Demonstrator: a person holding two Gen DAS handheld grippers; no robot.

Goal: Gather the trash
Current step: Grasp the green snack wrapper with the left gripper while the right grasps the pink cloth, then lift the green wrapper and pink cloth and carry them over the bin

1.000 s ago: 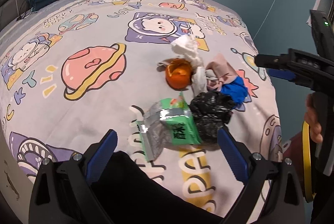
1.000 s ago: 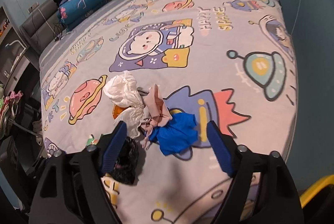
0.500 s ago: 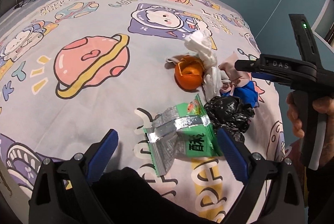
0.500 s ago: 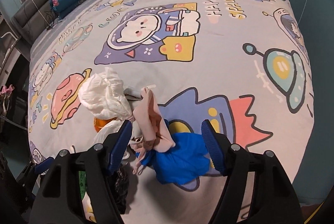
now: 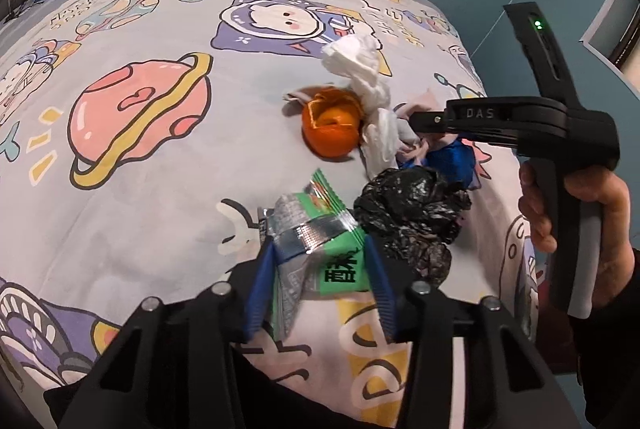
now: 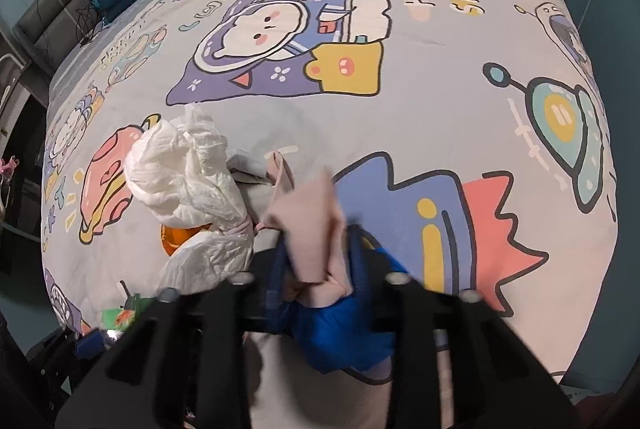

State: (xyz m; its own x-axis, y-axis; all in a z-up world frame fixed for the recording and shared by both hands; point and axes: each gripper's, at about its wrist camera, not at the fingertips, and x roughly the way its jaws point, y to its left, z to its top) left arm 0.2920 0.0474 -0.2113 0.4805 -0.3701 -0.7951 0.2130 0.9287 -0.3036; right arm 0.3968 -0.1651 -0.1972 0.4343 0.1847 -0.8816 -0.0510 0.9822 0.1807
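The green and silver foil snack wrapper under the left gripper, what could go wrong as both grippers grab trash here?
The left gripper brackets the green and silver foil snack wrapper; slick, crumpled foil may slip out when lifted. The right gripper pinches the pink crumpled paper with blue crumpled plastic beneath; one could drop. The peeled orange touches the white crumpled tissue and may roll.

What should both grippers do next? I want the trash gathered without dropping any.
Probably lift both. The left gripper has its fingers around the green wrapper, and the right gripper around the pink scrap; both pieces lie on the bed sheet.
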